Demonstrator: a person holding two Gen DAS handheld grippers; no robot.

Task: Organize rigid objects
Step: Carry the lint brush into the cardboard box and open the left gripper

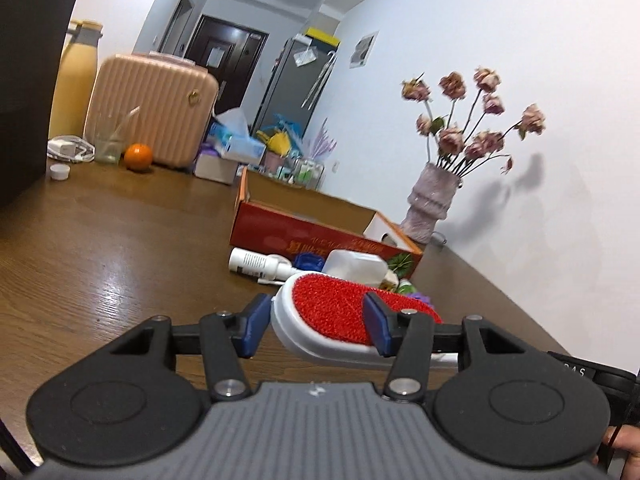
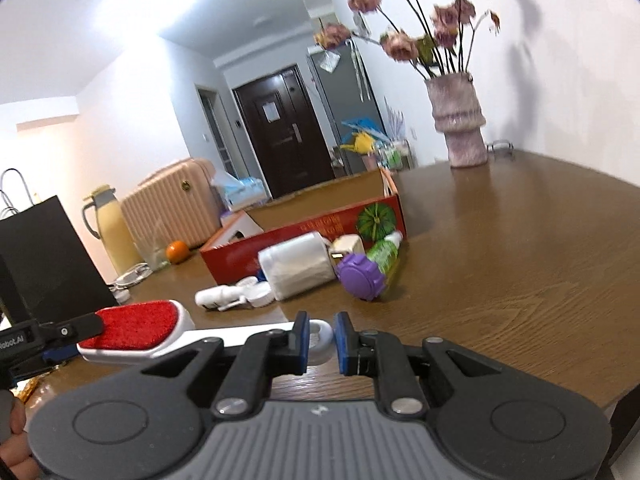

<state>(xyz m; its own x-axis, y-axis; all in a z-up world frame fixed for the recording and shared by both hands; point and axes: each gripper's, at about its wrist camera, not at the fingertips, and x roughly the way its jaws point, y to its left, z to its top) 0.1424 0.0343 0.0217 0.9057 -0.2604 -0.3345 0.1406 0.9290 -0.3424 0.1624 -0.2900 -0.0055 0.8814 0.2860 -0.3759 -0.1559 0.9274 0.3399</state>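
Observation:
A white lint brush with a red pad [image 1: 336,312] is held just above the brown table. My left gripper [image 1: 316,326] is shut on its head, blue pads on both sides. My right gripper [image 2: 321,340] is shut on the ring end of its white handle [image 2: 322,338]; the brush head shows at left in that view [image 2: 138,330]. A red cardboard box [image 1: 304,236] [image 2: 304,236] lies open behind. In front of it lie a white bottle [image 1: 260,264], a white jar [image 2: 296,268], a purple-capped green bottle [image 2: 368,274] and other small items.
A pink vase of dried roses [image 1: 430,208] [image 2: 460,128] stands by the wall. A pink suitcase [image 1: 152,112], an orange [image 1: 138,156], a glass [image 1: 108,140], a yellow flask [image 2: 112,232] and a black bag [image 2: 44,256] stand at the far side of the table [image 1: 100,260].

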